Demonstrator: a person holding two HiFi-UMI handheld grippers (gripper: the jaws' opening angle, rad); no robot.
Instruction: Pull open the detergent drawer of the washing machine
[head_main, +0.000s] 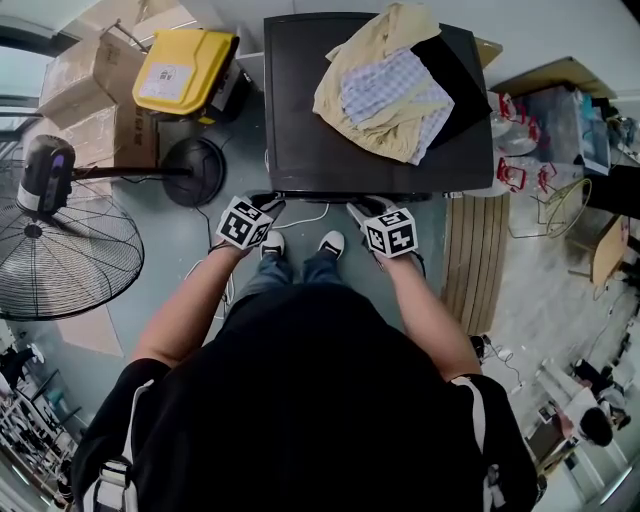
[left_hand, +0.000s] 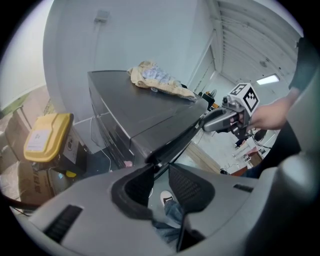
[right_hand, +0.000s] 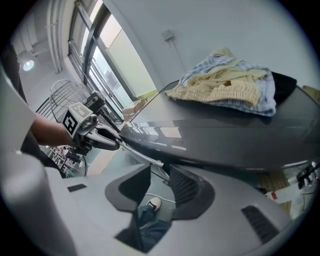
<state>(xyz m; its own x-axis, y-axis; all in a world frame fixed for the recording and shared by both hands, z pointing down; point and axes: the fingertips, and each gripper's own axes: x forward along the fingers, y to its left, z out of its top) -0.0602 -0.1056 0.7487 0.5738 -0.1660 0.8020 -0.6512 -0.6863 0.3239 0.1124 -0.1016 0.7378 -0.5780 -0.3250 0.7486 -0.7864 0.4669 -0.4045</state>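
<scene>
While partly open, the left hand-held gripper (left_hand: 160, 167) and right hand-held gripper (right_hand: 160, 169) sit at the washing machine's (head_main: 300, 130) front lip.

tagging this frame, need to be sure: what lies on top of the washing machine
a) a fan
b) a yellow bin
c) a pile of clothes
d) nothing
c: clothes lie heaped on the washing machine, while the bin and fan stand on the floor to its left.

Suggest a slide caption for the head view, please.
Left gripper and right gripper poised at the washing machine, clothes heaped on top.
</scene>
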